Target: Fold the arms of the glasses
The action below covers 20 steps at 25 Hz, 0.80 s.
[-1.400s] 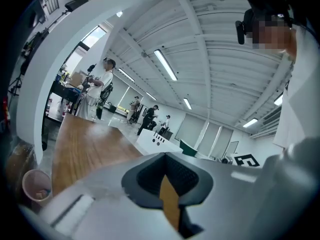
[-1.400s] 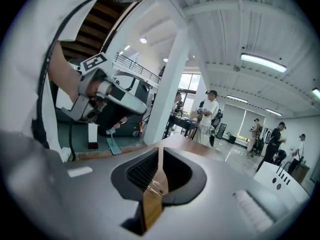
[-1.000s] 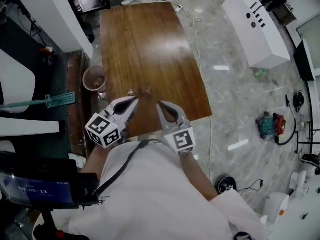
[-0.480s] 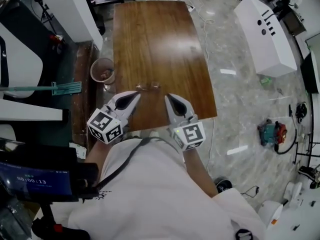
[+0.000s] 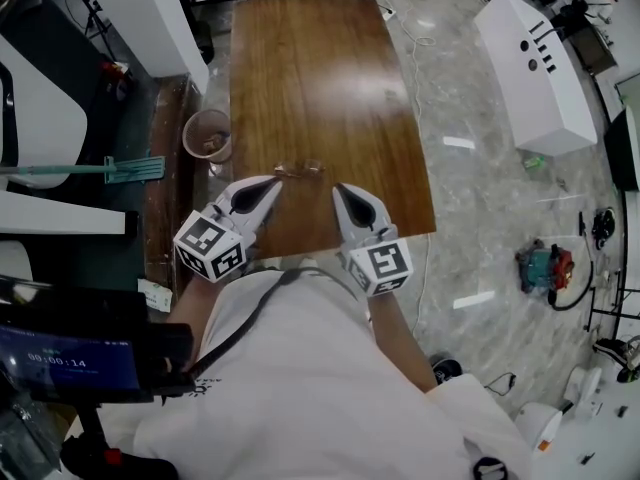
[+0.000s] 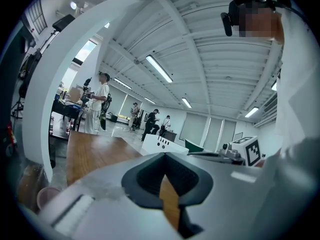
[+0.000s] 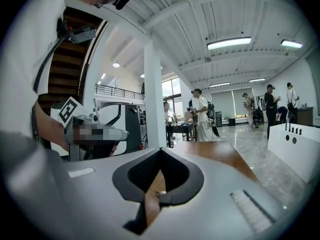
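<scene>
The glasses (image 5: 298, 170), thin-framed and clear, lie on the wooden table (image 5: 320, 78) near its front edge. My left gripper (image 5: 275, 182) is shut, its tips just short of the glasses' left end. To their right, my right gripper (image 5: 338, 189) is also shut, its tips a little further from them. Neither touches the glasses in the head view. In the left gripper view the left gripper (image 6: 164, 154) has its jaws together, with only wood showing through the gap behind the tips. The right gripper (image 7: 160, 149) in its own view has its jaws together too.
A round bin (image 5: 207, 136) stands on the floor at the table's left edge, with a teal mop (image 5: 110, 171) beside it. A white cabinet (image 5: 535, 58) is to the right. A cable (image 5: 405, 38) trails by the table's right side. People stand far off in both gripper views.
The head camera has shifted, so the table sits further right and higher in the picture. Both grippers stay shut near the glasses, and the glasses have not moved on the table.
</scene>
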{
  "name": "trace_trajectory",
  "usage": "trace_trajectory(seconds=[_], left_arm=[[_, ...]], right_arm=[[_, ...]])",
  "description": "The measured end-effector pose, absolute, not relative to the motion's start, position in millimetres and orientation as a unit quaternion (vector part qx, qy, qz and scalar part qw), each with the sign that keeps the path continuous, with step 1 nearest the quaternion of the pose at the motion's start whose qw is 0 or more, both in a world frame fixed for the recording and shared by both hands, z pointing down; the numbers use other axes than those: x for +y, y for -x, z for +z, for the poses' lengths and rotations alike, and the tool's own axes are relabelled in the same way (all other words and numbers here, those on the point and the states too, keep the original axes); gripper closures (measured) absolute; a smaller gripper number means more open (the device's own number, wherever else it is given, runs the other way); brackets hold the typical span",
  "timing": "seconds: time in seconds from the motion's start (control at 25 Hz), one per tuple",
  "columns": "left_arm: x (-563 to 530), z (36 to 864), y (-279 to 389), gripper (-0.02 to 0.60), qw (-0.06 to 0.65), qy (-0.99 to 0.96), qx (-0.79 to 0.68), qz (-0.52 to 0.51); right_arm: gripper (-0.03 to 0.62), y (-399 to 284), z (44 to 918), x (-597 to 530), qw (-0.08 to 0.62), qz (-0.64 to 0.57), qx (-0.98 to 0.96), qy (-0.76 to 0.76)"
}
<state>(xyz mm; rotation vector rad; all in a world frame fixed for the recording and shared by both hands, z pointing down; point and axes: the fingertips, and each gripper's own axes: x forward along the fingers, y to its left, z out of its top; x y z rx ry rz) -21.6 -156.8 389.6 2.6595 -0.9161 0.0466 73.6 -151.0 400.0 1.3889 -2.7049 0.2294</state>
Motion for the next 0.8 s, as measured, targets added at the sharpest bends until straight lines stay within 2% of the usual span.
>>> trace_trajectory(seconds=[0.8], left_arm=[[-155.4,391.6,13.8,0.575,0.181,-0.927,-0.329,0.024]], right_arm=[[0.586,-77.7,408.2,-152.7,0.095,0.065,-0.888,-0.445]])
